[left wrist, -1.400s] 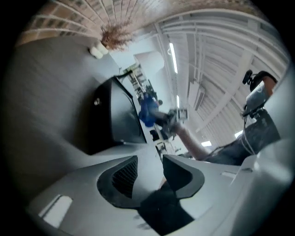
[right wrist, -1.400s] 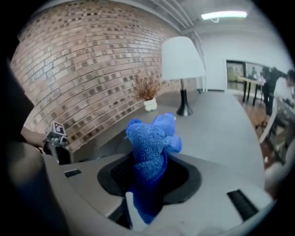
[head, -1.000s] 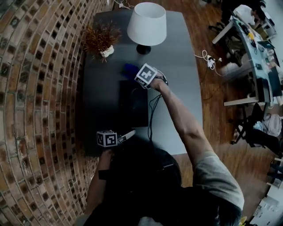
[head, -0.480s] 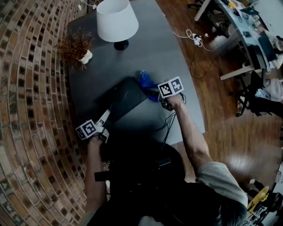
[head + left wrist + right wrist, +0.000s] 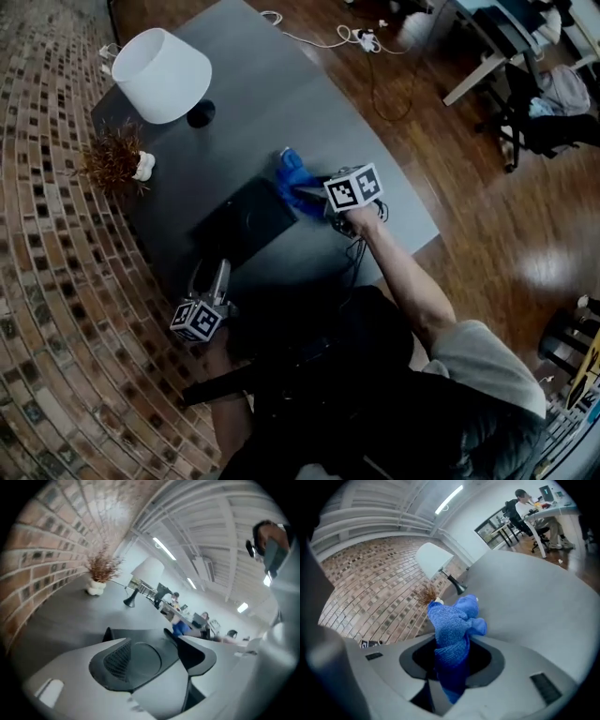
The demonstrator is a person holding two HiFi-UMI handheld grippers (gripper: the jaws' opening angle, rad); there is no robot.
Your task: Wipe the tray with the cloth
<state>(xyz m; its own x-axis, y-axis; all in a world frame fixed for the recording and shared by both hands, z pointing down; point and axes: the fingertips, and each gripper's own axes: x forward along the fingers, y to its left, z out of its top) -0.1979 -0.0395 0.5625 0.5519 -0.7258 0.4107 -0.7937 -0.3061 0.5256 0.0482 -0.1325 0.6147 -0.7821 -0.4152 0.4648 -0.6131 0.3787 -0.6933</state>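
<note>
The dark tray [image 5: 246, 220] lies flat on the grey counter [image 5: 281, 103], close to the brick wall [image 5: 56, 244]. The blue cloth [image 5: 294, 176] sits at the tray's 2 o'clock side, bunched up and right against that corner; whether it rests on the tray or just beside it cannot be told from the head view.

The right hand-held gripper [image 5: 314, 193] reaches in from 4 o'clock. Its jaws stand narrow, clamped on the cloth. In the right gripper view the fabric is pinched between the two pads, with a rumpled bundle sticking out beyond the tips and a tail hanging back between the jaws.

The left hand-held gripper [image 5: 211, 272] is at the tray's 7 o'clock corner, near the counter's edge, pointing toward 12 o'clock. Its jaws are opening and already stand wide. The pads press on nothing, and the tray's dark rim lies just ahead of the tips.

Farther along the counter, at 11 o'clock from the tray, stands a lamp [image 5: 161, 64] with a white shade. A small pot of dried plant [image 5: 117, 161] sits at about 10 o'clock, against the wall. White cables [image 5: 361, 37] trail over the wooden floor [image 5: 469, 187] beyond the counter's far end.
</note>
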